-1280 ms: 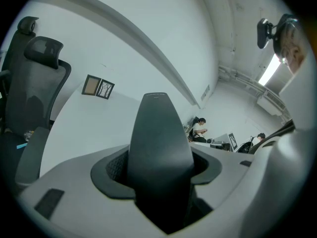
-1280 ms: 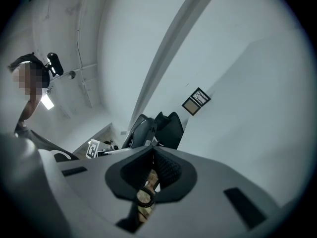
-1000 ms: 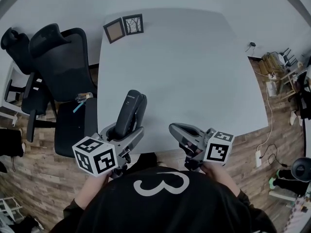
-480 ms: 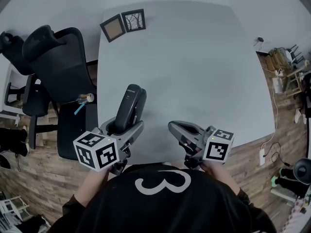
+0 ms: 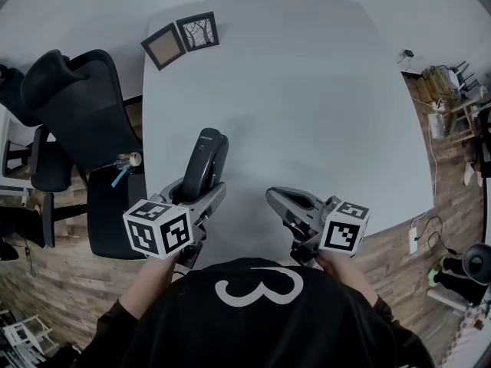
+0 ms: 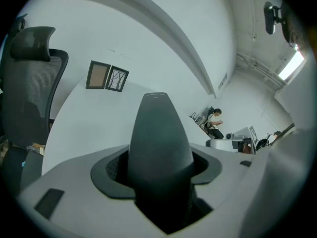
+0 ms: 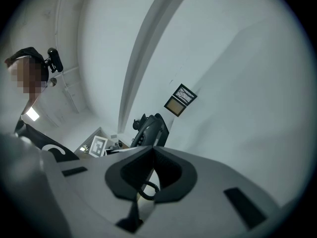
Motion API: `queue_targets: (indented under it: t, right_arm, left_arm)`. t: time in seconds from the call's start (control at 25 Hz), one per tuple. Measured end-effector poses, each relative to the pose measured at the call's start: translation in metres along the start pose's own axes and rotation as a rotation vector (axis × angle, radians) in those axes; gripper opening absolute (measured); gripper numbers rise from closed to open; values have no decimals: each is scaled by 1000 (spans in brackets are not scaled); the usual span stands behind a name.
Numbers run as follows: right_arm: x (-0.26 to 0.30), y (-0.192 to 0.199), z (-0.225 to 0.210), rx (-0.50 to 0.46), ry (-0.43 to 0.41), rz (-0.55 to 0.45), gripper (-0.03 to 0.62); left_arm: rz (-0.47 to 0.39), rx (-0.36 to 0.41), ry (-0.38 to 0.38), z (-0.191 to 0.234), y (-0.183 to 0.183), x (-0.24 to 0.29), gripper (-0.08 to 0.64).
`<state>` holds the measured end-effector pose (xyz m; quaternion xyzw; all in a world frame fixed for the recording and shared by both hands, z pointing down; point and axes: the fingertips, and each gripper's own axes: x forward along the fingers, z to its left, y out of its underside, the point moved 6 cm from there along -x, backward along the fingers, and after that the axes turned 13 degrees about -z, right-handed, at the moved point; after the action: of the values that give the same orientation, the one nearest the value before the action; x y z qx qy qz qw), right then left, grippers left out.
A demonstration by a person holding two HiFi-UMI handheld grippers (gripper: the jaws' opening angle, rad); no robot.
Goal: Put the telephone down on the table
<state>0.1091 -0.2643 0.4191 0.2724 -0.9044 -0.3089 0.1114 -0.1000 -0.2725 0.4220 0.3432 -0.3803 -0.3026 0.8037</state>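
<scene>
**Telephone carried a little further over the table, not yet down**

Over the last second the left gripper (image 5: 198, 196) has moved a short way up the frame, away from the person and further in from the near edge of the table (image 5: 322, 90). The telephone (image 5: 205, 163) has gone with it. The gap between the telephone's far end and the two small pictures (image 5: 181, 38) at the upper left has narrowed slightly. The head view has also swung, so part of the apparent shift comes from the camera rather than the hands.

The grip itself has not changed. The left gripper view shows the dark body of the telephone filling the space between the jaws, which stand wide and clamp its sides. In the right gripper view it stands tilted, far end raised, so it looks to be off the surface, though contact at its near end cannot be ruled out.

The right gripper (image 5: 278, 200) has stayed at the lower centre, its jaw tips closed together. A bit of coiled cord (image 7: 146, 191) shows in the gap below the tips, and whether it is pinched I cannot tell.

The carry seems nearly finished. What remains is to lower the telephone flat and then let go.
</scene>
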Motion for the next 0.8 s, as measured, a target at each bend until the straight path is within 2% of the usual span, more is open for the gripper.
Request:
queue_targets:
  t: [0.12,0.36,0.64,0.8]
  right_arm:
    - [2,1,0,6,-2,5,11]
    - [2,6,-7,23,20,21,11]
    - [-1,6,-16,36,63,17,11]
    - [0,7,-16,40,68,17,11]
  left_arm:
    - [14,7,-25,8,5,8,290]
    - [30,-37,-58,23,13,25,290]
    - [52,7,-87,36,20,44,290]
    - [67,-3,-94,42,26,54,290]
